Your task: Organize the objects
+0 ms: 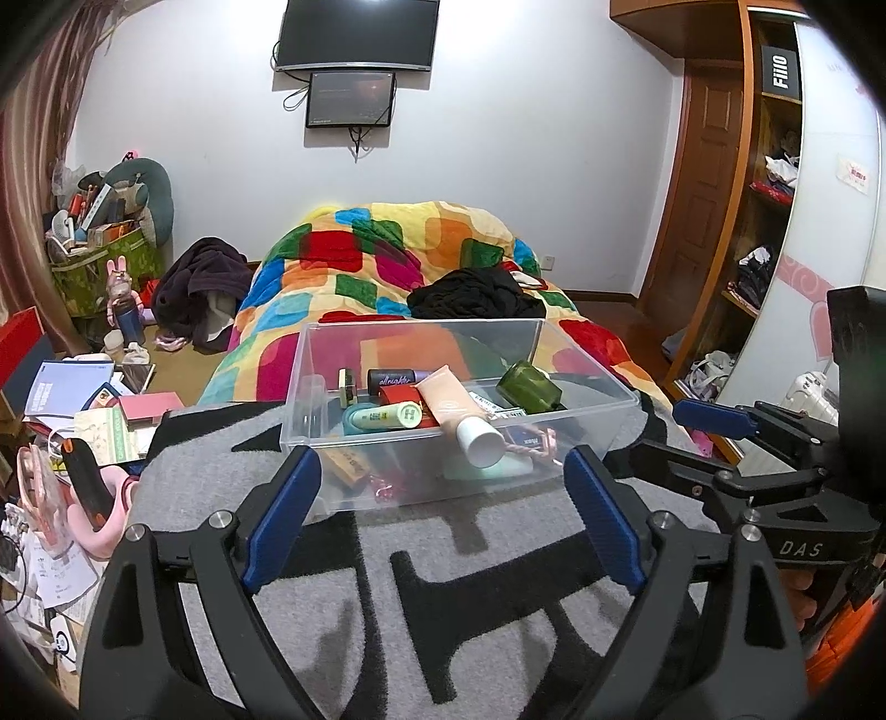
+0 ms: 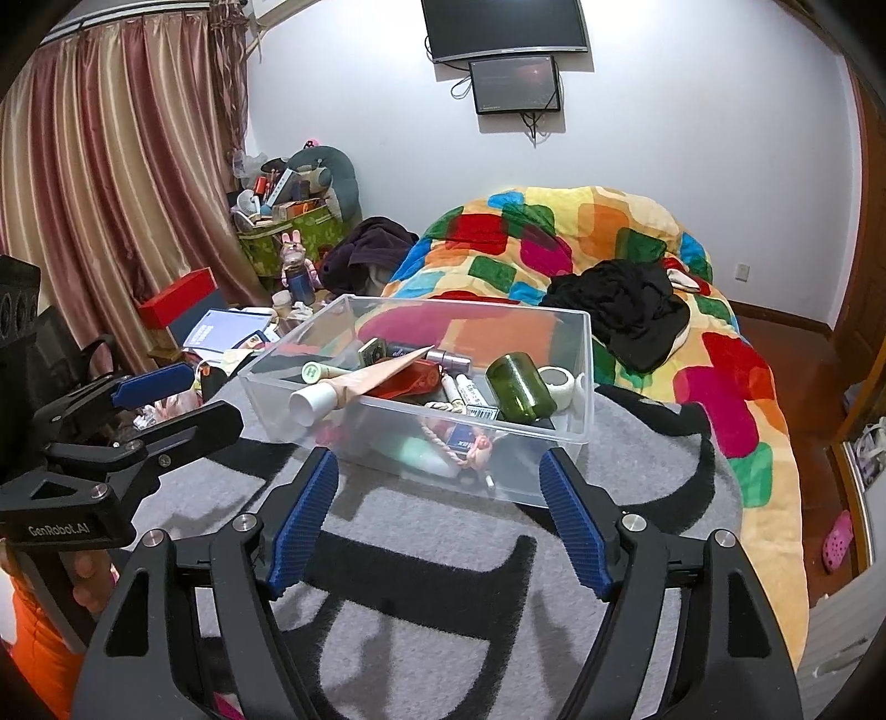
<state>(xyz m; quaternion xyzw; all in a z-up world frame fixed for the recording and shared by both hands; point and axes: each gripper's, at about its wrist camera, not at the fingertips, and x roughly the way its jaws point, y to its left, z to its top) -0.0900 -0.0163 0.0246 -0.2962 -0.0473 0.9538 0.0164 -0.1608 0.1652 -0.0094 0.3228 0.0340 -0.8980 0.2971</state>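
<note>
Both my grippers are hovering before the clear box (image 1: 459, 443).
Left gripper (image 1: 443, 515) and right gripper (image 2: 440, 520) are keeping jaws wide apart, holding nothing, just near the box on the grey blanket (image 1: 498, 609).

Walls: plain white (image 2: 692, 111), two dark screens (image 2: 504, 22) mounted at 12 o'clock.
Window side: striped pink-gold curtains (image 2: 111, 155) at 10 o'clock.
Bed: patchwork quilt (image 2: 554, 232), centre.
Wardrobe: wooden shelves (image 1: 764, 183) at 2 o'clock.
Floor: dark wood (image 2: 814, 443).

Clear bin (image 1: 310, 387) on grey blanket (image 1: 498, 598), bed
</note>
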